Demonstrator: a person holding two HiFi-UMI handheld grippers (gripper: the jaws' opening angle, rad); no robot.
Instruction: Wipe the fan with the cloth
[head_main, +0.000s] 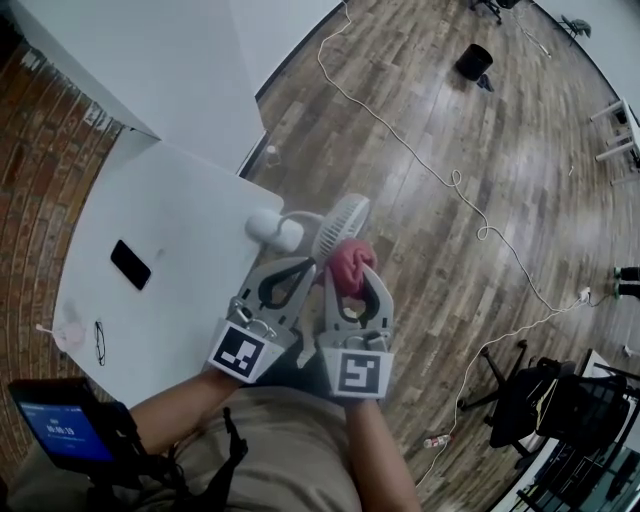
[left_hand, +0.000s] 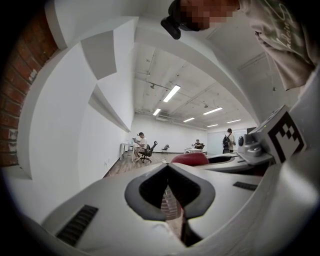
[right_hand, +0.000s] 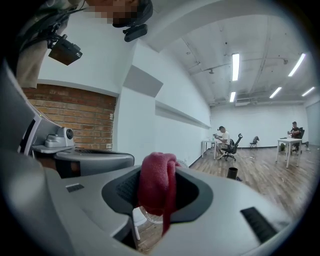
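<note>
The right gripper (head_main: 353, 272) clamps a red cloth (right_hand: 157, 185) beside a white fan (head_main: 340, 225). The left gripper (head_main: 303, 264) — closed, empty — sits alongside.

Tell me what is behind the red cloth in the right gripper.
The white fan stands just beyond the cloth held by the right gripper. The cloth covers the fan's lower rim, so contact cannot be told.

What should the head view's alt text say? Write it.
Seen from above, the right gripper holds a red cloth by a white fan at the edge of a table. The left gripper, shut and empty, sits beside it. A phone and glasses lie on the table.
</note>
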